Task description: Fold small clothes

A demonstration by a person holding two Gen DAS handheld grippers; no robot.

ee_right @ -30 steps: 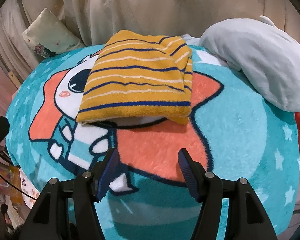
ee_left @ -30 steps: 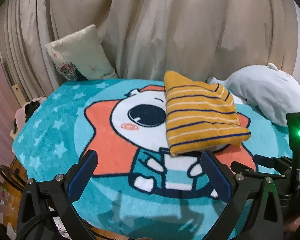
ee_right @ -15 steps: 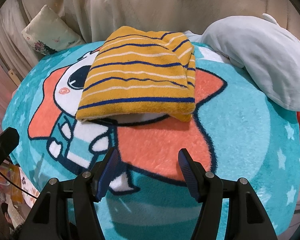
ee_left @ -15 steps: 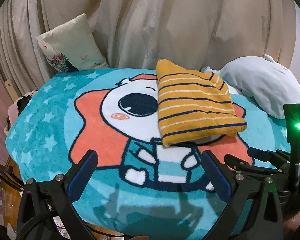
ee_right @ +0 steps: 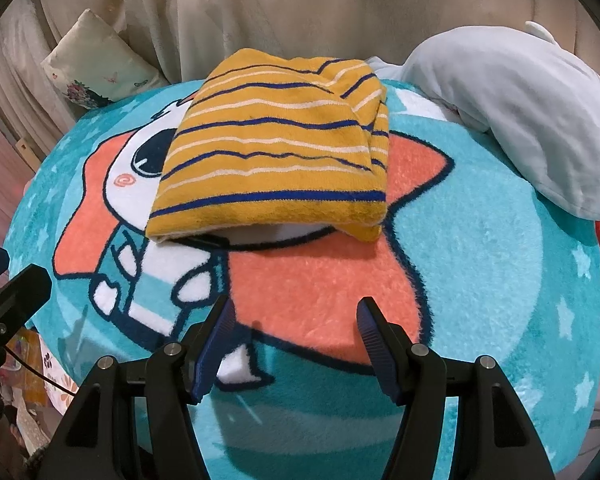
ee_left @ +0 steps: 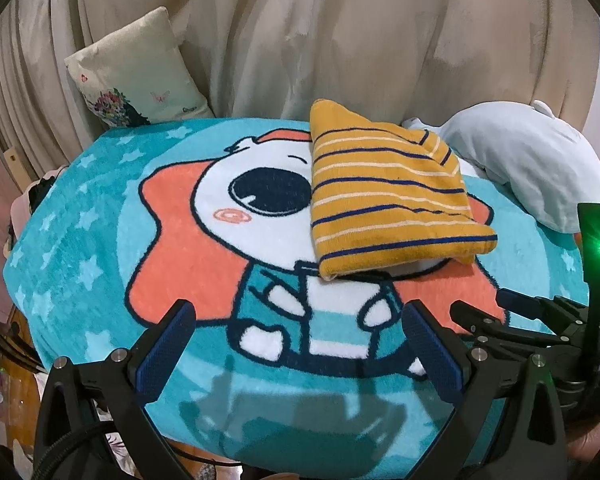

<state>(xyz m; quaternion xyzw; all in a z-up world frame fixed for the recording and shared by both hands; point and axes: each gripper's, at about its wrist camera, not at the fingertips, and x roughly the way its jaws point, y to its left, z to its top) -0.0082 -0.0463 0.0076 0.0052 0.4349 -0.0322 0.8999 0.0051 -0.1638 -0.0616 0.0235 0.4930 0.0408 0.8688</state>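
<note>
Floral pillow: far ahead and left of the left gripper, against the curtain.
Left gripper: jaws wide apart, empty, low over the cartoon blanket.
Folded striped garment: flat on the blanket, ahead and right of the left gripper, straight ahead of the right one, touching neither.
Right gripper: jaws spread, holding nothing.
White plush: ahead-right, just beside the garment.
</note>
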